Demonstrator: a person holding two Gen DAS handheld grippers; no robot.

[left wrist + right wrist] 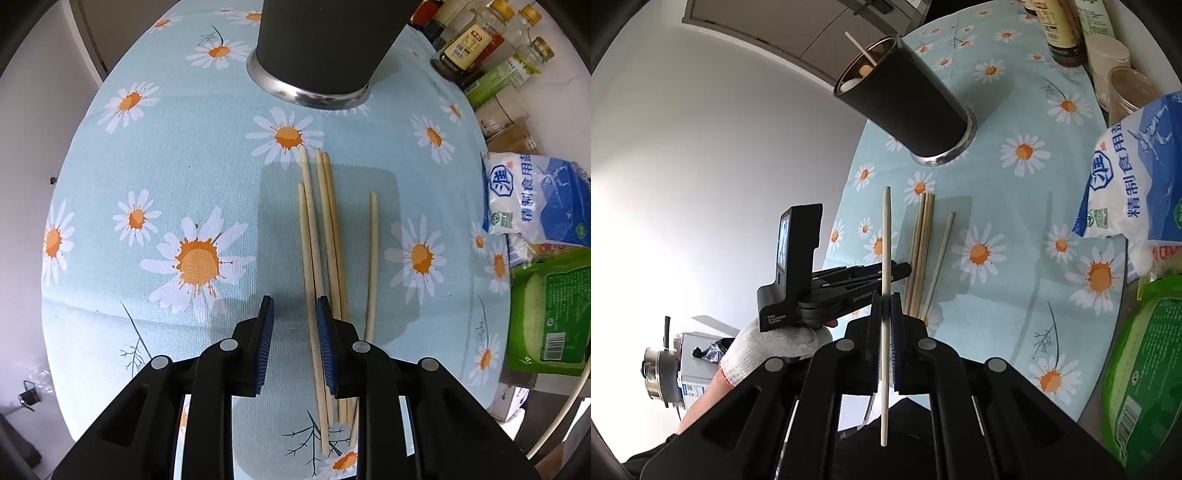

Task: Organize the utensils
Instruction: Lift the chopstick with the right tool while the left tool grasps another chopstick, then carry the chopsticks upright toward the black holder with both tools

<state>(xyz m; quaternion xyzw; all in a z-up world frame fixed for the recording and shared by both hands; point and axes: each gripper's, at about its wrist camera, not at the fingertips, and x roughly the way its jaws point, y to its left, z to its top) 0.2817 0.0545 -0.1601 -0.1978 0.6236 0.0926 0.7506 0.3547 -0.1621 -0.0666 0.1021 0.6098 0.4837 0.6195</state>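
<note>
Several wooden chopsticks (325, 251) lie side by side on the daisy-print tablecloth (166, 184), in front of a black utensil cup (325, 44) with a steel base. My left gripper (293, 306) is open, low over the cloth, its jaws straddling the near end of the leftmost chopstick. In the right wrist view my right gripper (886, 306) is shut on a single pale chopstick (886, 240), held above the table. The cup (905, 99) there holds one stick. The loose chopsticks (921, 254) and the left gripper (882, 273) show there too.
Sauce bottles and jars (480, 55) stand along the far right. A blue and white salt bag (539, 199) and a green packet (550, 314) lie at the right table edge. The table's left edge drops off beside a white wall.
</note>
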